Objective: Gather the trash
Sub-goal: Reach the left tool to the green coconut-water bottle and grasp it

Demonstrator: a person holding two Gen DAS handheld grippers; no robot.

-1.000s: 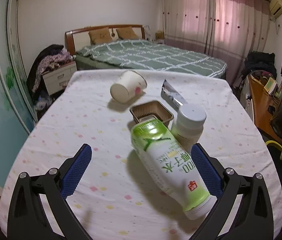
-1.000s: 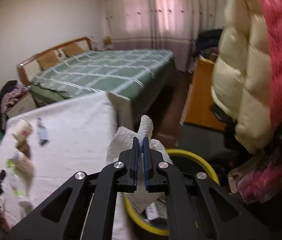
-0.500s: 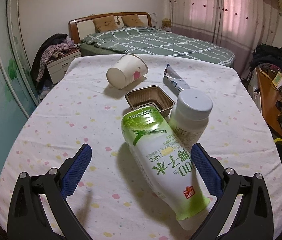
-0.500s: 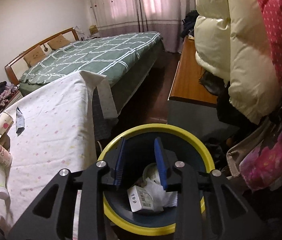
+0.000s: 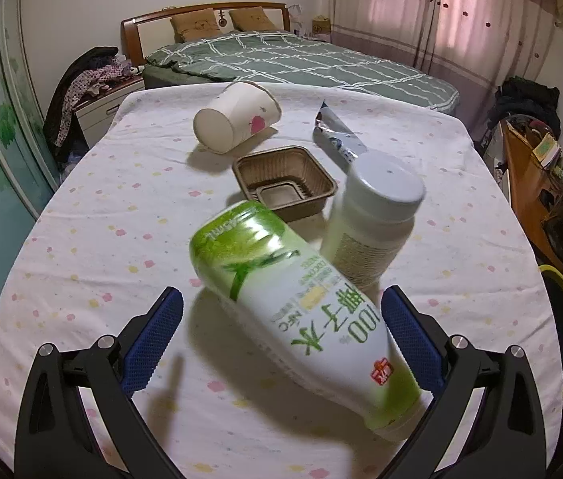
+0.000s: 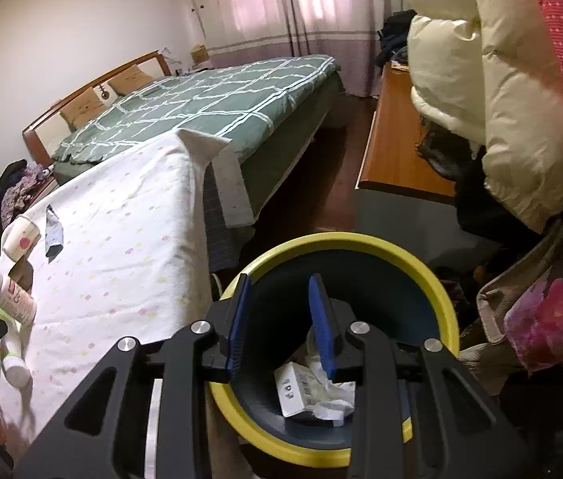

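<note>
Bedroom, spotty desk. In the bin: tissue and box (dropped, right gripper fingers just opened, empty). Still on desk: green bottle between left gripper fingers spread wide, jar, cup, tray, wrapper.

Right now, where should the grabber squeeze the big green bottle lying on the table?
Probably round the wide middle of the green bottle. It lies on its side, and the open left gripper already has a finger on each side. Come down from above, squeezing across the round body, clear of the white jar touching its far side.
</note>
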